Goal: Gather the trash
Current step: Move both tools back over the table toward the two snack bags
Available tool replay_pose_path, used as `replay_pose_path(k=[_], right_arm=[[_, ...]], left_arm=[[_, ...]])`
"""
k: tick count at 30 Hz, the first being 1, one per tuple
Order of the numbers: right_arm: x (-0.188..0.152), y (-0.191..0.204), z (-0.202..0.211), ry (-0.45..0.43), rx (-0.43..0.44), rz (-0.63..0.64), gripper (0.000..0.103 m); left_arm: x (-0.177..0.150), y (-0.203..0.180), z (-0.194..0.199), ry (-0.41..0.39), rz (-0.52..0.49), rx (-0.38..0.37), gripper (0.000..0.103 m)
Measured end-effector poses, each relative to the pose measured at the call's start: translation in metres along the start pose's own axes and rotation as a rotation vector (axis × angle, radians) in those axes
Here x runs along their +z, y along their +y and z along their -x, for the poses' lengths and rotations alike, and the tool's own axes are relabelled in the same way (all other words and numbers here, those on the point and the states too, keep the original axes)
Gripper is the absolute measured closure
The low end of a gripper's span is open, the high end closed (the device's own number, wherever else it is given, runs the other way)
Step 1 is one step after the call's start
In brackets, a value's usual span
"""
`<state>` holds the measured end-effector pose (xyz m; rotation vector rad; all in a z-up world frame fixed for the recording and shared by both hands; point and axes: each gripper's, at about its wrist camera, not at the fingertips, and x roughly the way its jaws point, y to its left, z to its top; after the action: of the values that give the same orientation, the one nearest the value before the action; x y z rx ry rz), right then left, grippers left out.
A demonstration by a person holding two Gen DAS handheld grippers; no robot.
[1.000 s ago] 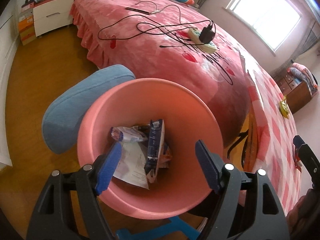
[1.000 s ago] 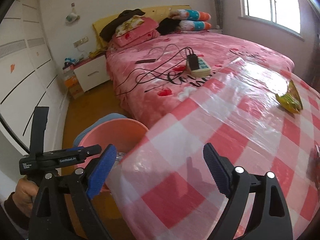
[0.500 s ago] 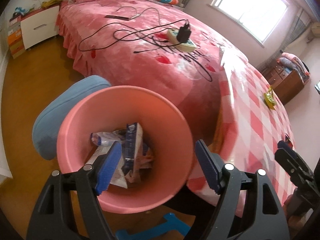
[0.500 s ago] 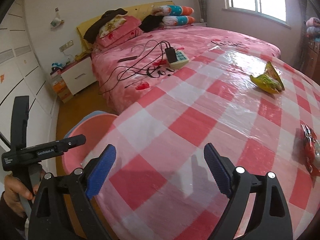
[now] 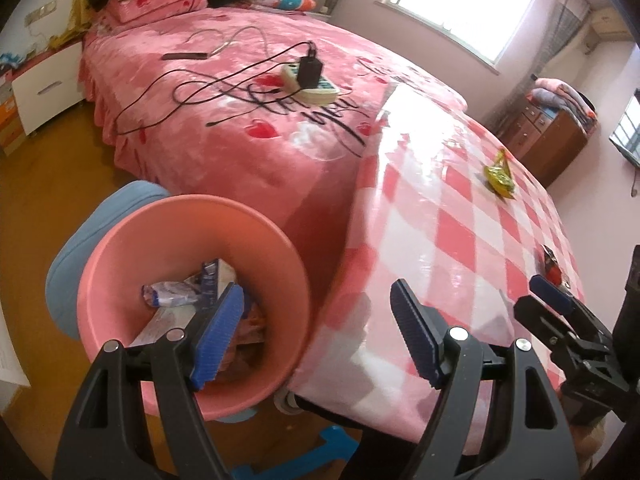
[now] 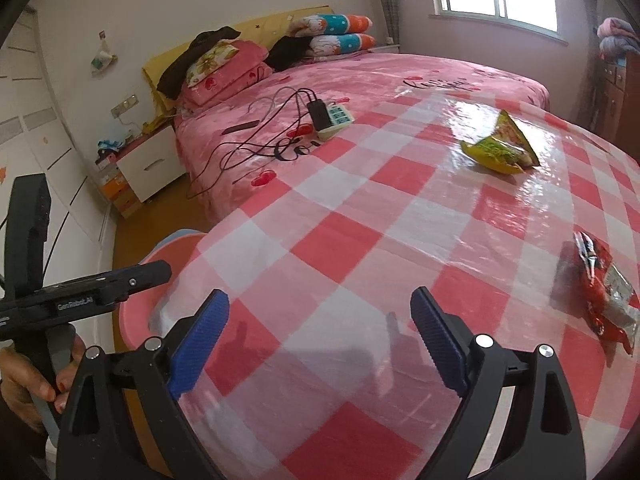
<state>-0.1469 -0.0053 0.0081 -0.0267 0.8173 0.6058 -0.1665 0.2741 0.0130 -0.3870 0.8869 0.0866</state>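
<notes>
Your left gripper [image 5: 318, 334] has its jaws wide apart w/ nothing between them; it sits over the gap where the bin [image 5: 188, 232] meets the table [image 5: 448, 248] edge, left pad over the bin's inside, right pad over the checked cloth. Your right gripper [image 6: 320, 338] is also spread open & empty, hanging above the near part of the table. The pink bin stands on the floor just beside the table's left edge, touching or nearly touching the cloth, w/ a blue stool [image 5: 64, 280] behind it. Inside the bin: crumpled wrappers [image 5: 176, 294] and paper, partly hidden by your left pad. Two bits of trash lie on the table: a yellow-green bag [image 6: 502, 146] at the far side, well apart from both grippers, & a red wrapper [image 6: 600, 288] at the right edge, nearer your right gripper but not touching it. In the right view your hand [image 6: 30, 380] shows at bottom left, wrapped round the left gripper's handle. Beyond the table is a bed [image 6: 360, 76] w/ a power strip [image 6: 336, 118], cables & pillows on it; a nightstand [image 6: 148, 164] stands by the wall.
</notes>
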Motion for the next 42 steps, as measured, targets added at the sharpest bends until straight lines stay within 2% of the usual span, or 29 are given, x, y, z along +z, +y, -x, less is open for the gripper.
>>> replay_pose_path(k=[25,35,42], right_arm=[[-0.005,-0.066,0.027,-0.012,-0.029,-0.092,0.012],[-0.004,-0.097,0.049,-0.052,-0.051,-0.137,0.012],[-0.005,-0.135,0.07,-0.094,-0.081,-0.202,0.012]], left_arm=[[-0.008,-0.091,-0.008,0.025,-0.174,-0.02,0.026],[-0.013,-0.126,-0.015,0.036,-0.248,-0.023,0.026],[-0.017,-0.158,-0.021,0.045,-0.312,-0.028,0.026]])
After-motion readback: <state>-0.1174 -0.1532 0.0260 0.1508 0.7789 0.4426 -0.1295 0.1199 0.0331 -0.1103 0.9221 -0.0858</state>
